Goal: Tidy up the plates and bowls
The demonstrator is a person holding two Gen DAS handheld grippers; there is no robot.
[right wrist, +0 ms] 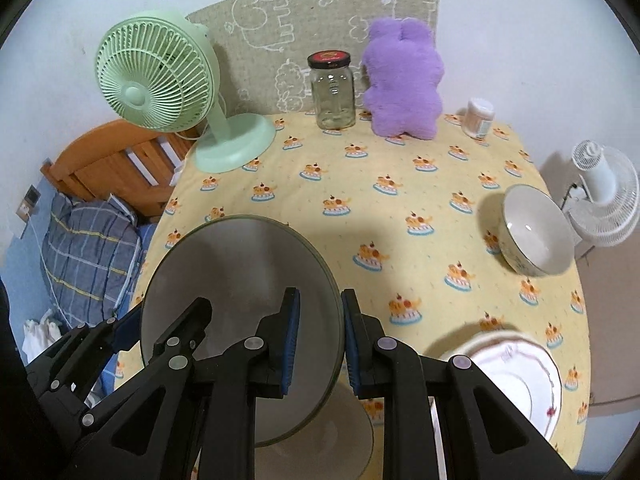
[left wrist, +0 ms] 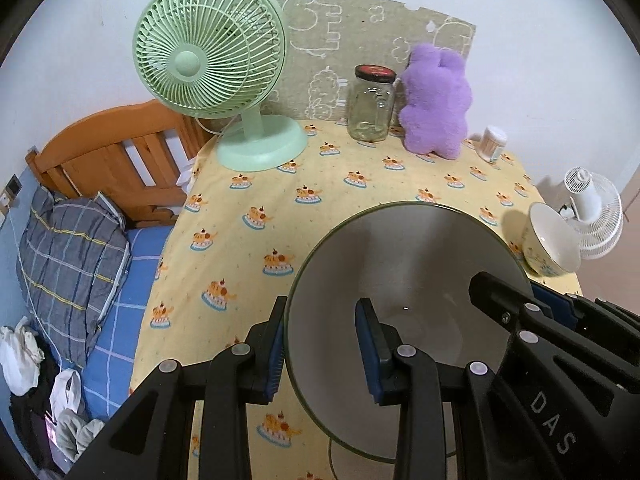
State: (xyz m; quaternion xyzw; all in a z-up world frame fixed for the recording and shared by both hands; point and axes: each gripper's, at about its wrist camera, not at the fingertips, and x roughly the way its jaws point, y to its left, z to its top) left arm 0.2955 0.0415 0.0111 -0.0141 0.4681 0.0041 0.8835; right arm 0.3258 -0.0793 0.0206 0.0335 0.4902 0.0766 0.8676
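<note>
Large bowl [left wrist: 400,280]: grey-white, green-rimmed, tilted, lifted above the counter [left wrist: 248,216], held at opposite rims.
Left hand-held gripper [left wrist: 320,344]: pads clamped on the bowl's 9 o'clock rim.
Right hand-held gripper [right wrist: 320,344]: pads clamped on its 3 o'clock rim.
Small bowl [right wrist: 536,232]: stood near the counter's 3 o'clock edge.
Plate [right wrist: 516,380]: lay at 4 o'clock, near the edge.
Green fan [right wrist: 160,84], jar [right wrist: 332,92], purple plush [right wrist: 400,84]: lined the far side, 11 to 1 o'clock.
</note>
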